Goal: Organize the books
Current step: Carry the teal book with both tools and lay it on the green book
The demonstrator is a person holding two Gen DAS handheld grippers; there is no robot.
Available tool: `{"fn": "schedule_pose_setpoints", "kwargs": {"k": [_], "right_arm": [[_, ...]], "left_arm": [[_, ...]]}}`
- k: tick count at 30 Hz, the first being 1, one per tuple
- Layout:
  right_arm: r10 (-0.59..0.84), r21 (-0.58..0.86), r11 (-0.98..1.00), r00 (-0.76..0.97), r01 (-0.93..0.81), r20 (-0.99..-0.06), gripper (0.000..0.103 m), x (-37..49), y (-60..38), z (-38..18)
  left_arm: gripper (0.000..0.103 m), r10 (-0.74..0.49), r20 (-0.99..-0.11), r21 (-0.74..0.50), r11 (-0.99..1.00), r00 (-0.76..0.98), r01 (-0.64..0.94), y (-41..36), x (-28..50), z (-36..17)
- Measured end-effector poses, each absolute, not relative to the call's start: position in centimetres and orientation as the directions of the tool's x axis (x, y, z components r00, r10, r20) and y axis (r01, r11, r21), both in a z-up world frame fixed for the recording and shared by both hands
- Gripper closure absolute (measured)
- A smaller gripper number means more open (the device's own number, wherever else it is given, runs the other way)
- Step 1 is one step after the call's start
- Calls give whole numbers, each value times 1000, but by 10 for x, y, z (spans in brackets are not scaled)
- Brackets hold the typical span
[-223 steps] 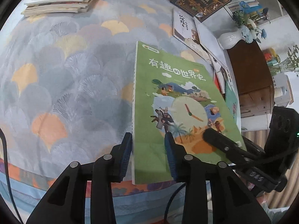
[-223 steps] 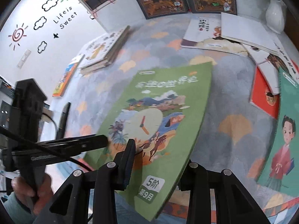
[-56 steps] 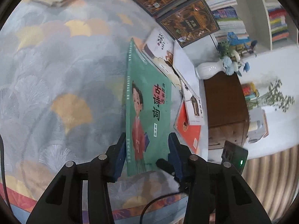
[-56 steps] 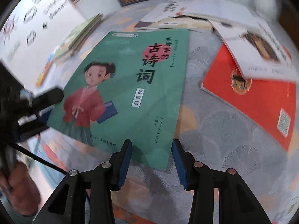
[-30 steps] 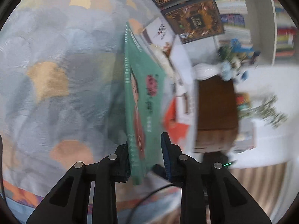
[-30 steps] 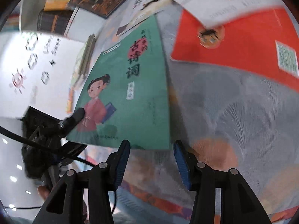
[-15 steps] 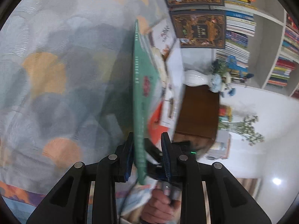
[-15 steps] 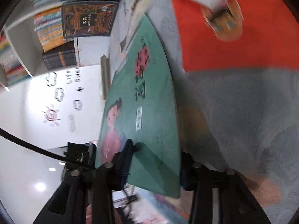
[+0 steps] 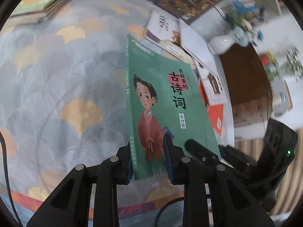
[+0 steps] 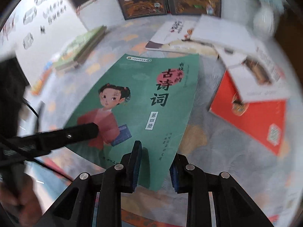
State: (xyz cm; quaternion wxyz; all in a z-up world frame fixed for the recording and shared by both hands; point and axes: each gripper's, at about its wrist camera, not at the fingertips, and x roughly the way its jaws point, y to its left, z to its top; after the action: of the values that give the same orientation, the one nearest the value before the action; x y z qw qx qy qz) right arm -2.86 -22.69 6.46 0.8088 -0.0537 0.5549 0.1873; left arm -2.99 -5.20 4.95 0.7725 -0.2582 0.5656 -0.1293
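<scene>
Both the left gripper and right gripper seem clenched on the green book, mid-frame; uneven pulling could buckle it.

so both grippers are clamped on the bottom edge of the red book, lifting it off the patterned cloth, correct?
Not quite: the held book is the green book with the girl on its cover, not the red one. The right wrist view shows the right gripper shut on its bottom edge, and the red book lying apart on the patterned cloth. The left gripper is clamped on it too.
</scene>
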Motion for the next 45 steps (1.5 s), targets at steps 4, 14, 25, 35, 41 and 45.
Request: {"fn": "schedule_pose_setpoints", "kwargs": {"k": [4,14,25,35,41,45], "right_arm": [[241,108,919,325,-379,-915,77,-41,-223,73],[242,98,940,436,-327,-867,77,-55,-182,113],[313,126,927,543,-355,-779,76,-16,-75,159],[368,113,888,544,-445,-754,75,54,45,151],[352,110,887,504,-447,-788,74,86,84,126],[329,109,900,495,-423,-804,74,107,95,116]], "left_arm": [[80,-496,-804,-540,840,328,-51,-36,-37,59],[80,-546,-752,-541,831,370,127,7,-25,107],[80,-542,-655,-539,823,527,178,110,10,165],[80,-413,-659,-507,861,629,35,225,60,151],[80,-410,-668,-546,837,621,-36,264,83,123],[80,-408,-692,-549,833,595,-67,276,100,103]]}}
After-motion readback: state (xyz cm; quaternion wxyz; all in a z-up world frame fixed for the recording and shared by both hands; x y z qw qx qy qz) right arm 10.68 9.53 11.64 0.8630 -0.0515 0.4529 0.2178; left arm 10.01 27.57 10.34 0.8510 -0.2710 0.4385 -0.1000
